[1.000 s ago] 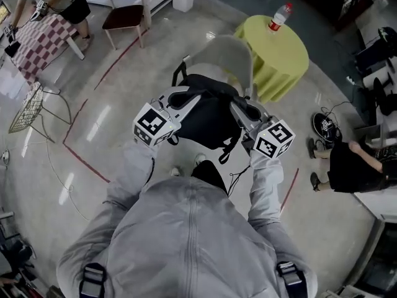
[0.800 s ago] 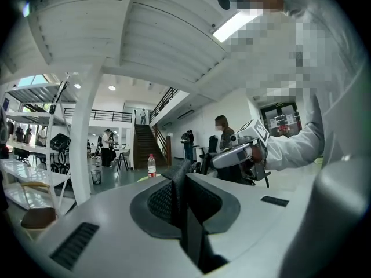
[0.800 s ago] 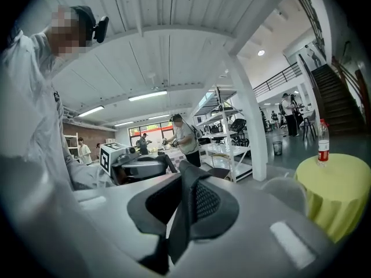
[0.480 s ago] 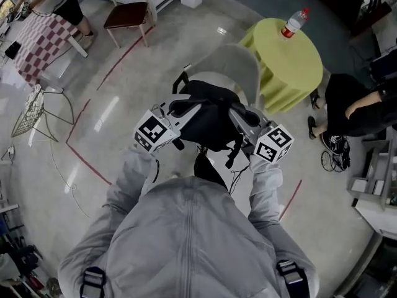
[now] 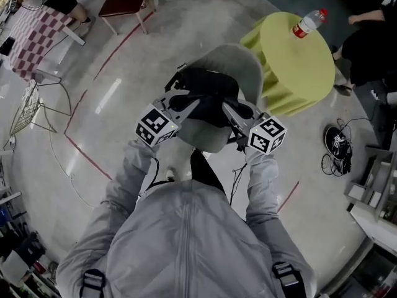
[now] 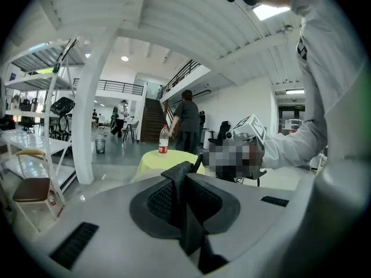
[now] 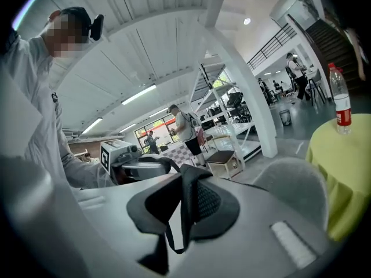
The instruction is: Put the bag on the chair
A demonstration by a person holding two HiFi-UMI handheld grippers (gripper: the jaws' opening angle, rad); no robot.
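A black bag (image 5: 208, 89) is held over the grey chair (image 5: 242, 64), close to the backrest, with bare seat (image 5: 201, 135) showing in front of it. I cannot tell whether the bag rests on the seat. My left gripper (image 5: 186, 101) is shut on a black strap of the bag (image 6: 184, 193) at its left side. On the bag's right side, my right gripper (image 5: 228, 108) is shut on another black strap (image 7: 188, 198). The chair's grey backrest (image 7: 290, 184) shows beyond the right gripper. The other gripper and its marker cube appear in each gripper view.
A round yellow-green table (image 5: 298, 61) with a red-capped bottle (image 5: 308, 22) stands just right of the chair. A wooden chair (image 5: 127, 2), a checked table (image 5: 34, 36) and a wire rack (image 5: 25, 107) lie to the left. A person in black (image 5: 372, 36) and floor cables (image 5: 338, 148) are right.
Both grippers have carried the bag forward, from in front of the chair to over its seat near the backrest. The person in black at the right has moved further away.
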